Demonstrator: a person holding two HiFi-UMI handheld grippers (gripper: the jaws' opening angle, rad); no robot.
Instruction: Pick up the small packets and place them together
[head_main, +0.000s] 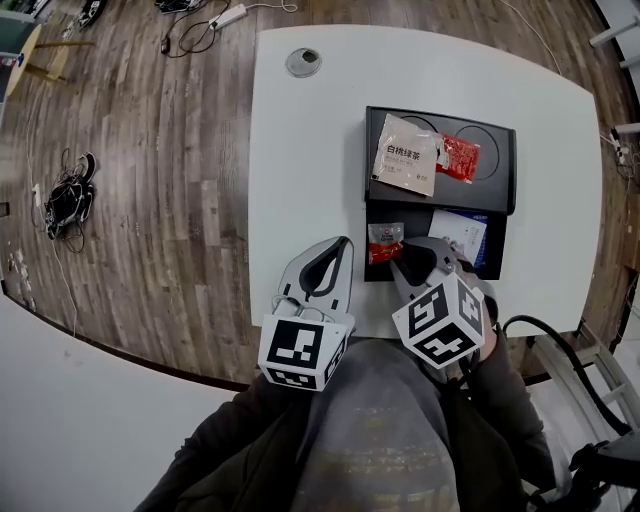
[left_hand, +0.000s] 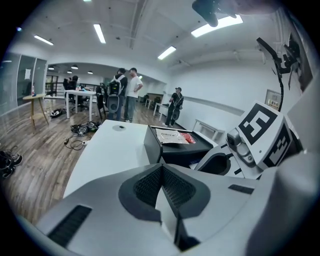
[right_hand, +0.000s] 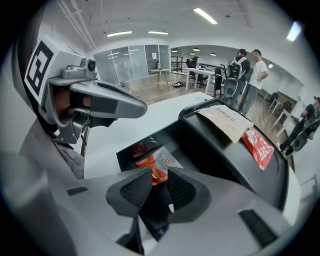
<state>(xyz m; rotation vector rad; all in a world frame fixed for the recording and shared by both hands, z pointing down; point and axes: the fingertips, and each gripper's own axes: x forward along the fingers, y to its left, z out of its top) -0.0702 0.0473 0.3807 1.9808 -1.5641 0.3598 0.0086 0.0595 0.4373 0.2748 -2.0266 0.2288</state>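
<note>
While two hand-held grippers hover at the near side of the white worktop (head_main: 300, 180), three small packets count out. Two lie on the black tray (head_main: 500, 190) with edges meeting: one white packet (head_main: 408, 155), one red packet (head_main: 458, 157). The third, a red-and-clear packet (head_main: 385, 243), lies in the lower compartment (head_main: 415, 220) near one white-and-blue card (head_main: 458, 235). Over it points the right hand-held gripper (right_hand: 159, 172), jaws apart, nothing pinched. Above bare worktop, the left hand-held gripper (left_hand: 161, 167) has jaws closed and empty.
</note>
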